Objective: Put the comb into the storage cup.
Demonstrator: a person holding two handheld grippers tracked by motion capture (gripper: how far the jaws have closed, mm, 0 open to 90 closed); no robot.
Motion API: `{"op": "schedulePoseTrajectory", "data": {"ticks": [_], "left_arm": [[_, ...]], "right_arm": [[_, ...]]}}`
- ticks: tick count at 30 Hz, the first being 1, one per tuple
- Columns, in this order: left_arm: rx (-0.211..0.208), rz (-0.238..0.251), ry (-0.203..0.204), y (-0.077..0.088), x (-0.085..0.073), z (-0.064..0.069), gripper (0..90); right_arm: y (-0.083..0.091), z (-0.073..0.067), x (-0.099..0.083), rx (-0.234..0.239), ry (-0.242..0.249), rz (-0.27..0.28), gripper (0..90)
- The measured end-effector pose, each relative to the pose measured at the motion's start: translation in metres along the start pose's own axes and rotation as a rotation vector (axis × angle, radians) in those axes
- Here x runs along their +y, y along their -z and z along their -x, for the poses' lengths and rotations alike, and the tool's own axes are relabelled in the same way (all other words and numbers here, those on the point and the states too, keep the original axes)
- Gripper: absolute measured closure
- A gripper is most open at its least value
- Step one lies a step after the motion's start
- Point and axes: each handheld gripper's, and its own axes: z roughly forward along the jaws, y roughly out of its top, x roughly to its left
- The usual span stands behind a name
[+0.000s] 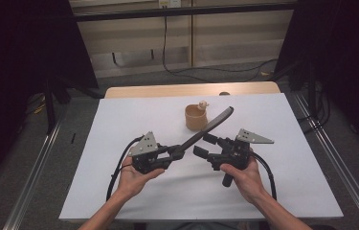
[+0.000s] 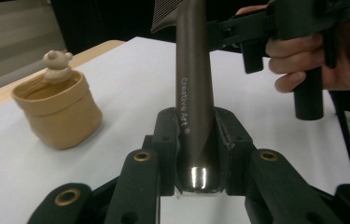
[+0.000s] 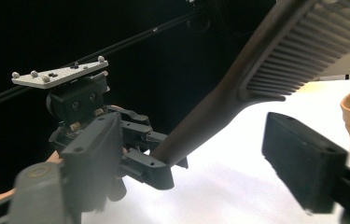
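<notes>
A dark brown comb (image 1: pixel 214 123) with a long handle slants up over the table, its teeth end highest. My left gripper (image 1: pixel 177 152) is shut on the end of that handle. In the left gripper view the handle (image 2: pixel 193 93), printed "Creative Art", stands clamped between both jaws of the left gripper (image 2: pixel 196 154). My right gripper (image 1: pixel 206 146) is open just right of the handle. In the right gripper view its two jaws (image 3: pixel 196 158) stand wide apart, with the comb (image 3: pixel 256 70) beyond them and untouched. A tan cup (image 1: pixel 195 118) with a small bear figure (image 2: pixel 57 65) on its rim stands behind the comb.
A white sheet (image 1: pixel 119 182) covers the wooden table (image 1: pixel 167 90). Dark curtains and metal rails flank both sides, and cables lie on the floor beyond the far edge. The cup (image 2: pixel 58 114) is the sole object standing on the sheet.
</notes>
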Motion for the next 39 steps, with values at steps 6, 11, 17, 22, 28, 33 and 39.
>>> {"op": "schedulePoseTrajectory", "data": {"ticks": [6, 11, 17, 22, 28, 33, 39], "left_arm": [[0.001, 0.011, -0.006, 0.002, 0.000, -0.001, 72.7], [-0.003, 0.005, -0.012, 0.000, -0.002, 0.002, 72.7], [-0.010, -0.006, -0.013, -0.001, -0.006, 0.001, 72.7], [-0.007, -0.011, -0.015, -0.002, -0.007, 0.001, 72.7], [-0.005, -0.015, -0.024, -0.002, -0.009, 0.002, 72.7], [-0.008, -0.019, -0.034, -0.003, -0.010, 0.002, 72.7], [-0.006, -0.024, -0.045, -0.006, -0.012, 0.003, 72.7]], "right_arm": [[-0.005, 0.004, -0.002, -0.002, -0.066, 0.012, 37.5], [-0.009, 0.007, -0.006, 0.010, -0.121, 0.015, 45.0], [-0.011, 0.008, -0.009, 0.028, -0.147, 0.025, 57.2], [-0.011, 0.012, -0.011, 0.036, -0.169, 0.033, 65.9], [-0.011, 0.013, -0.013, 0.050, -0.202, 0.045, 67.4], [-0.011, 0.011, -0.013, 0.059, -0.207, 0.061, 69.6], [-0.012, 0.010, -0.013, 0.076, -0.201, 0.064, 72.5]]}}
